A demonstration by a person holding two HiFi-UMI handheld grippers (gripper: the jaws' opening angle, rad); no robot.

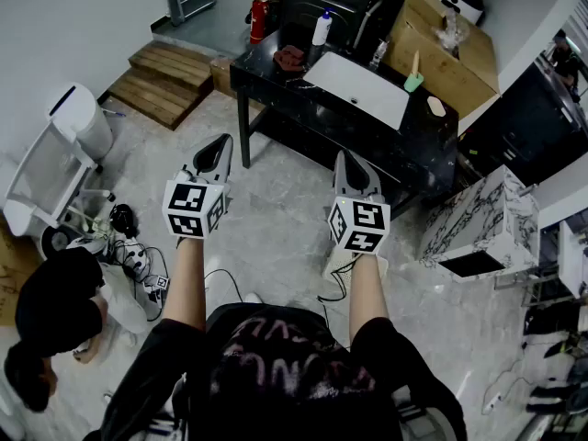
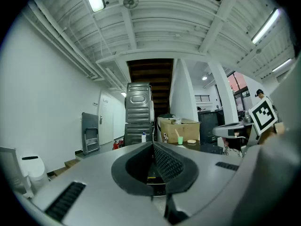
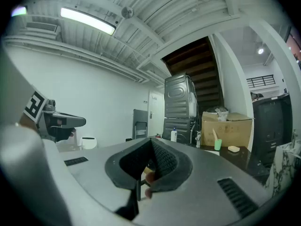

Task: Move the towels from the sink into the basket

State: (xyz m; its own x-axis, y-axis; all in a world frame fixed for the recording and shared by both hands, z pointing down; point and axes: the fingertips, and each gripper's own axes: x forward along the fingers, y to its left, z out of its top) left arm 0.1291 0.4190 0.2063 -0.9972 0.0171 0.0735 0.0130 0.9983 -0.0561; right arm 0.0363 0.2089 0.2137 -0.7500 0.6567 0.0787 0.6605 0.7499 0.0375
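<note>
A white sink point(image 1: 358, 88) is set into a black table point(image 1: 276, 85) ahead of me. A dark red towel point(image 1: 290, 58) lies bunched on the tabletop by the sink's left end. I cannot make out a towel inside the sink, and I see no basket that I can name. My left gripper point(image 1: 220, 143) and right gripper point(image 1: 343, 157) hover side by side over the floor, short of the table. Both point at the table with nothing in them. Each gripper's pads point(image 2: 162, 161) point(image 3: 162, 161) meet in its own view.
On the table stand a white bottle point(image 1: 321, 28), a green cup point(image 1: 413, 82) and a soap bar point(image 1: 435, 107). A cardboard box point(image 1: 450, 53) sits behind it. Wooden steps point(image 1: 165, 81) lie at the left, a marble-patterned cabinet point(image 1: 478, 223) at the right. A person point(image 1: 50, 320) crouches by cables point(image 1: 138, 260).
</note>
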